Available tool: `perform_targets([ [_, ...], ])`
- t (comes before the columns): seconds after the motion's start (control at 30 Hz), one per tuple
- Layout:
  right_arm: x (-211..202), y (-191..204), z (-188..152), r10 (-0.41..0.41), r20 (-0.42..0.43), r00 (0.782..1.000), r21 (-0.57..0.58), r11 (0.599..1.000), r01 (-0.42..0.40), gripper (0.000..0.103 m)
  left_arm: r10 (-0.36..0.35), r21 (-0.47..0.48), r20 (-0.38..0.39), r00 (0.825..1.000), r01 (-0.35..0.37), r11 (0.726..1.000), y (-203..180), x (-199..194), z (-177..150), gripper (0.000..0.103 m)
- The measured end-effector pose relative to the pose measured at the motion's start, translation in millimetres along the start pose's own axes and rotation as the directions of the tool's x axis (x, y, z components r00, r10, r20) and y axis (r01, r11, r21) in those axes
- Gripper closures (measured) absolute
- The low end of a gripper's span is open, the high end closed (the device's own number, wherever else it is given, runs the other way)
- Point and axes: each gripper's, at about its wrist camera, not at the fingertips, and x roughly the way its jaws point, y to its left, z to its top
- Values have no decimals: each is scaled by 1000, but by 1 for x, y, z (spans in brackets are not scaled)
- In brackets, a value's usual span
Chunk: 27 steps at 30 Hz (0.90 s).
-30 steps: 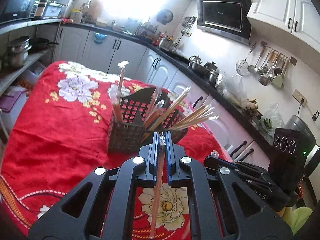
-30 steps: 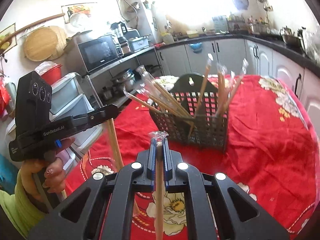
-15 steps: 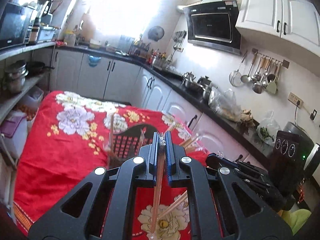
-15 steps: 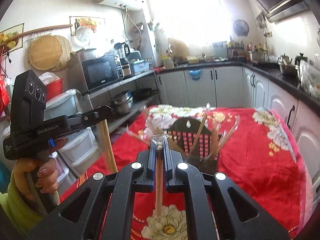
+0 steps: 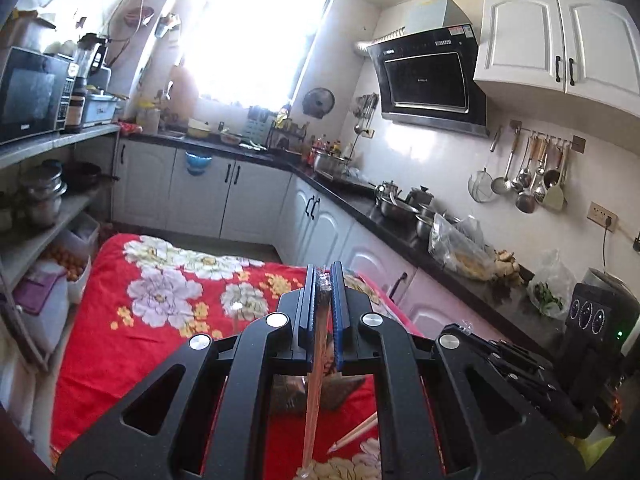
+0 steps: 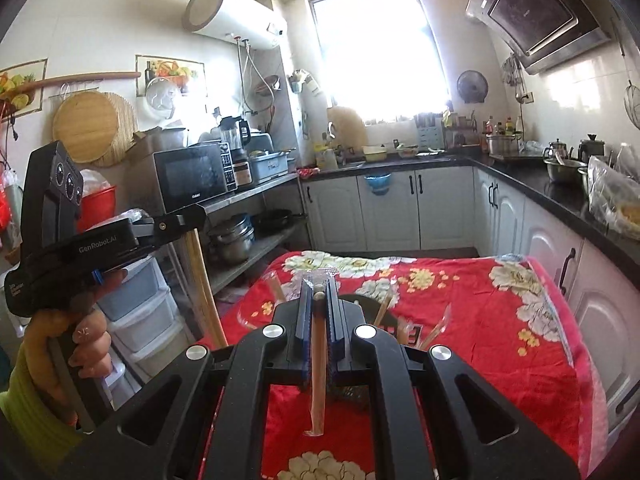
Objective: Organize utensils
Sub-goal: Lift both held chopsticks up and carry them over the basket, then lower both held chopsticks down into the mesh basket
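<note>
My left gripper [image 5: 323,276] is shut on a pair of wrapped chopsticks [image 5: 314,392] that hangs down between its fingers, high above the red floral table [image 5: 132,344]. In the left wrist view the dark mesh basket [image 5: 294,396] is mostly hidden beneath the fingers. My right gripper [image 6: 319,286] is shut on another wrapped pair of chopsticks [image 6: 318,364]. The basket [image 6: 406,332] shows behind it, with several wrapped chopsticks [image 6: 383,310] sticking out. In the right wrist view the left gripper [image 6: 188,216] is at the left, held by a hand [image 6: 84,344], its chopsticks [image 6: 204,292] hanging below.
White cabinets under a dark counter [image 5: 360,200] run along the far and right sides of the table. Open shelves with pots [image 6: 232,240] and a microwave [image 6: 192,180] stand at the left. Plastic drawers [image 6: 136,320] sit beside the table's left edge.
Both grippers have risen with their chopsticks still held. The basket has dropped low in both views and is now largely hidden behind the fingers.
</note>
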Motion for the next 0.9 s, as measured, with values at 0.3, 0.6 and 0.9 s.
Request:
perform_targets([
  [0.3, 5, -5, 20, -39, 54, 998, -9, 999, 40, 97, 49, 22, 45, 998, -50, 999, -1, 16, 22, 99],
  [0.6, 16, -12, 37, -91, 108, 990, -12, 996, 93, 97, 129, 61, 145, 981, -139, 988, -6, 32, 37, 99],
  [0.9, 28, -13, 40, -165, 144, 976, -73, 982, 176, 97, 162, 63, 198, 967, -177, 982, -5, 61, 30, 99],
])
